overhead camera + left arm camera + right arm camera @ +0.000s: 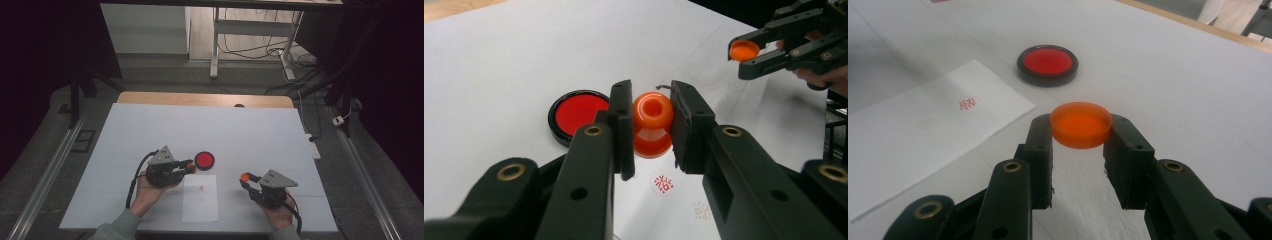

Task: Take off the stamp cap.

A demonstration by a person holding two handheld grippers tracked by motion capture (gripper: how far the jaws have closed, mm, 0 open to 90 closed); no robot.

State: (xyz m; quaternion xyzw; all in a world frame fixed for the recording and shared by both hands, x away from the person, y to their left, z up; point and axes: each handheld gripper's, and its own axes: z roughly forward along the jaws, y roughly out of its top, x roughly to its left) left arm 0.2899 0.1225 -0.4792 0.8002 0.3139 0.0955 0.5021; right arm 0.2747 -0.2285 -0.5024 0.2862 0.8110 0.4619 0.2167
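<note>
On a white table (150,130), the left gripper (651,122) has its jaws closed on an orange stamp (652,125), held just above a paper sheet (200,199) w/ a red seal print (967,104); a round red ink pad (204,160) in a black case lies just beyond the sheet. At right, well apart, the right gripper (1081,132) pinches a shallow orange cap (1081,124), approx. clear of the tabletop, though contact is hard to judge.

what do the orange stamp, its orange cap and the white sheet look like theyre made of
Orange knob-shaped stamp: likely moulded plastic, glossy, with highlights on its rounded top. Orange round cap: thin plastic, slightly translucent, with a soft sheen. White rectangular sheet: paper by its look, matte and flat, bearing a red stamped mark.
</note>
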